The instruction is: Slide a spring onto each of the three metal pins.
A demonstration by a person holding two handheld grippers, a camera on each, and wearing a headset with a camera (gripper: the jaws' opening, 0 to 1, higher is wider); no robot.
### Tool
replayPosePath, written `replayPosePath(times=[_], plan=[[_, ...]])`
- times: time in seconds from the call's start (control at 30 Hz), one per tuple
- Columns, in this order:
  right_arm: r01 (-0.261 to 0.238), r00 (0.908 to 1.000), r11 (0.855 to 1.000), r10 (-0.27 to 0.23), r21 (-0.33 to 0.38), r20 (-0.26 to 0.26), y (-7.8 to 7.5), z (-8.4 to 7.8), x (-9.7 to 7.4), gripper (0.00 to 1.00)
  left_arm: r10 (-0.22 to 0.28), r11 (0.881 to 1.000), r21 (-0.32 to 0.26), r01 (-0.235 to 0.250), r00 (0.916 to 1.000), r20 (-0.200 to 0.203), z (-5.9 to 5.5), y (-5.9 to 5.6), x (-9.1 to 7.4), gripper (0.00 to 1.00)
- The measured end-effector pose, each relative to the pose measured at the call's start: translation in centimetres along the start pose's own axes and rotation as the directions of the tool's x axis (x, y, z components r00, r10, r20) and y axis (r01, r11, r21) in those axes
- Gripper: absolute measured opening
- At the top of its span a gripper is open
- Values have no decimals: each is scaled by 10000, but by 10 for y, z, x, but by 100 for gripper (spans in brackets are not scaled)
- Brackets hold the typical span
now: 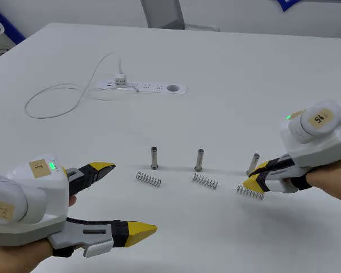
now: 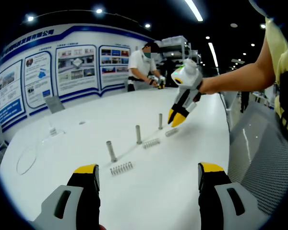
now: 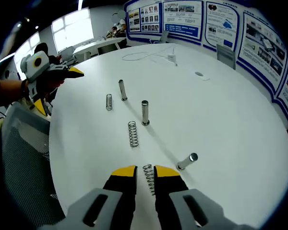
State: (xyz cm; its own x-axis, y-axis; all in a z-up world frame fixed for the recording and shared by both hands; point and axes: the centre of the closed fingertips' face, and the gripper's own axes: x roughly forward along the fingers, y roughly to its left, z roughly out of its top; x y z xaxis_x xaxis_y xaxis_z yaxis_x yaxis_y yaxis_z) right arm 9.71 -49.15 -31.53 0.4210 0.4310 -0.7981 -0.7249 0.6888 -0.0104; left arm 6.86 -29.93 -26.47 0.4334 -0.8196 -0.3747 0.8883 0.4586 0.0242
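Three metal pins stand in a row on the white table: left pin (image 1: 154, 157), middle pin (image 1: 199, 160), right pin (image 1: 253, 164), which leans. A spring lies in front of each: left spring (image 1: 148, 179), middle spring (image 1: 205, 181), right spring (image 1: 250, 192). My right gripper (image 1: 252, 183) is low at the right spring. In the right gripper view its jaws are pinched close on that spring's near end (image 3: 148, 173), and the spring still rests on the table beside the leaning pin (image 3: 186, 162). My left gripper (image 1: 125, 199) hovers wide open and empty, short of the left spring (image 2: 121, 167).
A white power strip (image 1: 142, 87) with a looping cable (image 1: 62, 94) lies further back on the table (image 1: 244, 74). A grey chair back (image 1: 162, 12) stands beyond the far edge. A person (image 2: 141, 64) works at another table in the background.
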Motion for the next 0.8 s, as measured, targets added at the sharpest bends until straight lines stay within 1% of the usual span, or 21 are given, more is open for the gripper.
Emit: replayPosePath(times=[0.07,0.13,0.2,0.23,0.3,0.37,0.43,0.63,0.8], plan=[[-111,9994,9993,100,-360,-317,2,-2,4,15,33,10000,2,-33,10000,-16,-1,1,-1,86],[-75,9982,9972,30,-744,-600,0,-4,8,15,55,10000,-12,-55,10000,-23,-1,1,-2,86],[-196,9964,9958,121,-893,-839,-4,-6,14,15,81,10000,-16,-81,10000,-40,-2,2,-3,86],[-185,9958,9953,99,-951,-910,-5,-7,15,15,87,10000,-23,-87,10000,-44,-2,2,-3,86],[-346,9932,9938,224,-1055,-1143,-4,-9,18,15,105,9999,-28,-105,9999,-64,-3,2,-3,86],[-439,9887,9914,254,-1237,-1474,-7,-13,22,15,115,9999,-48,-116,9999,-77,-3,2,-4,86],[-551,9851,9881,303,-1434,-1695,-8,-15,25,15,124,9999,-54,-124,9999,-91,-4,2,-4,86],[-853,9780,9820,501,-1687,-2026,-5,-16,30,15,170,9998,-104,-172,9998,-107,-5,3,-5,86],[-957,9718,9778,512,-1863,-2303,-7,-19,33,14,187,9998,-108,-188,9997,-131,-6,4,-6,86]])
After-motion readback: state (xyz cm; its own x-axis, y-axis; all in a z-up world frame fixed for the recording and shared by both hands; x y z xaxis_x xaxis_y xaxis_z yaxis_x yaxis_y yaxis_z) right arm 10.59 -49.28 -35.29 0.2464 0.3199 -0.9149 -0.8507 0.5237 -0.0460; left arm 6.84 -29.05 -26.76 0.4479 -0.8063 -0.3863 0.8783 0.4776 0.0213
